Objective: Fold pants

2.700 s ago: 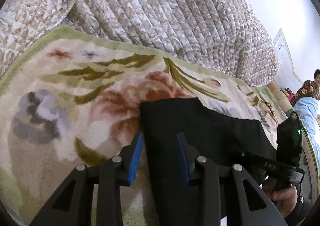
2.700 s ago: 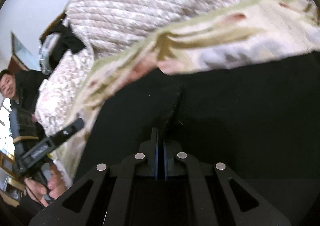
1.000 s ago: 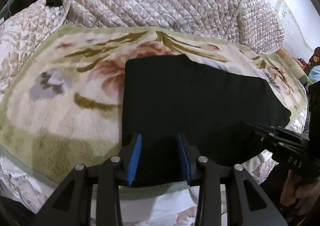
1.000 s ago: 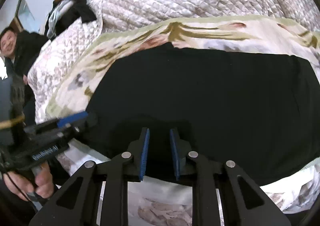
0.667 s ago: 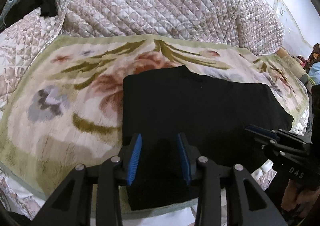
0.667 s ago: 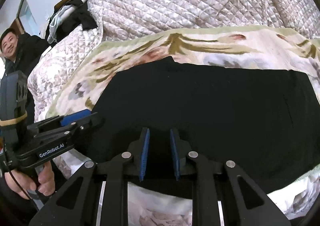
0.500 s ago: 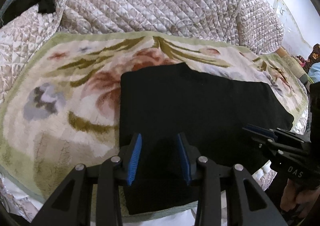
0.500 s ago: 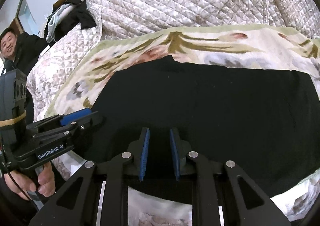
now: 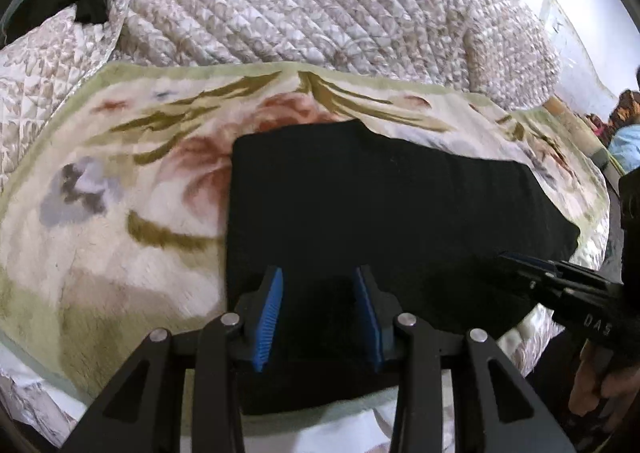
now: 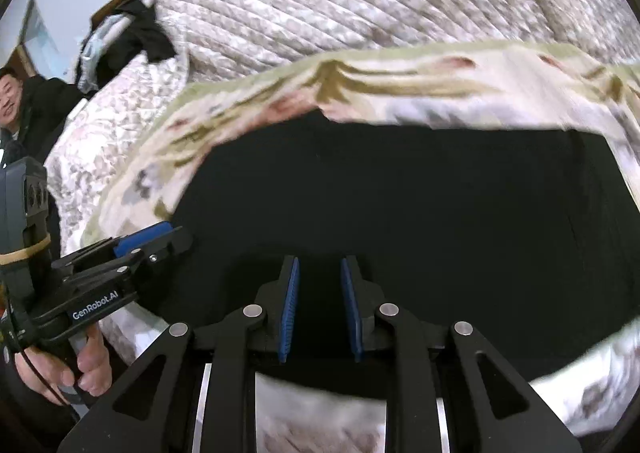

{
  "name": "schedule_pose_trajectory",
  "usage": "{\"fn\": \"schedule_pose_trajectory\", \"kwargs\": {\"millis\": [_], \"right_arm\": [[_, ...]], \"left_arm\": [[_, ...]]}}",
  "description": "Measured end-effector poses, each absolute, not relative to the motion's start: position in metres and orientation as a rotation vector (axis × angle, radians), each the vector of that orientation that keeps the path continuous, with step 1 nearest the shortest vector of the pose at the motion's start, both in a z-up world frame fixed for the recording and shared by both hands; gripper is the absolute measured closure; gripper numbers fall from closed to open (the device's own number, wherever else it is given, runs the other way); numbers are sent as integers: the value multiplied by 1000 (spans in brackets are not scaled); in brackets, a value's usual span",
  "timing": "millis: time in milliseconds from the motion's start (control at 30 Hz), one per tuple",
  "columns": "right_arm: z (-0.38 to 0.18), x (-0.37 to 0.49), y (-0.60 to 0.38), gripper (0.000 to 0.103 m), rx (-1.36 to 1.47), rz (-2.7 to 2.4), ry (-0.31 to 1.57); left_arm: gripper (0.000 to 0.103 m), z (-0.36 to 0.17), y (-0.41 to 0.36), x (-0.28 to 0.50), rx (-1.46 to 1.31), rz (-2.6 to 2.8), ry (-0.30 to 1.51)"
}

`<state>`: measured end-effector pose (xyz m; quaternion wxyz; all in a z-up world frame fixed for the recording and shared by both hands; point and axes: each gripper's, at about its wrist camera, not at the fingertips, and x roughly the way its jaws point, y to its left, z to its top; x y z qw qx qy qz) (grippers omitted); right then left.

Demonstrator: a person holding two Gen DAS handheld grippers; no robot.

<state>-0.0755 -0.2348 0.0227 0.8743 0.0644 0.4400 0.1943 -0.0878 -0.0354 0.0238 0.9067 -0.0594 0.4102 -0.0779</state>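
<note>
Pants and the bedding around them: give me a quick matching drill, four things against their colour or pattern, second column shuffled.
Things:
1. pants
2. blanket
3. quilt
4. pads of the left hand-held gripper

Looks:
A. blue
B. cream with flowers and a green border
C. plain black
D. pale stitched diamonds

Pairs: 1-C, 2-B, 3-D, 4-A
</note>
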Motion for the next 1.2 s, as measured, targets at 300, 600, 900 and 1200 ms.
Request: {"fn": "schedule_pose_trajectory", "kwargs": {"millis": [300, 600, 900, 1200], "right_arm": [[27, -90, -242, 81, 168, 391, 909], [22, -89, -232, 71, 172, 434, 930], [24, -89, -237, 71, 184, 419, 937], [32, -97, -295, 68, 294, 263, 896]], "left_arm": [[61, 28, -43, -96, -105, -167, 841], [61, 26, -41, -96, -109, -166, 846], [61, 33, -47, -100, -90, -180, 834], [61, 33, -63, -99, -68, -212, 845]]}}
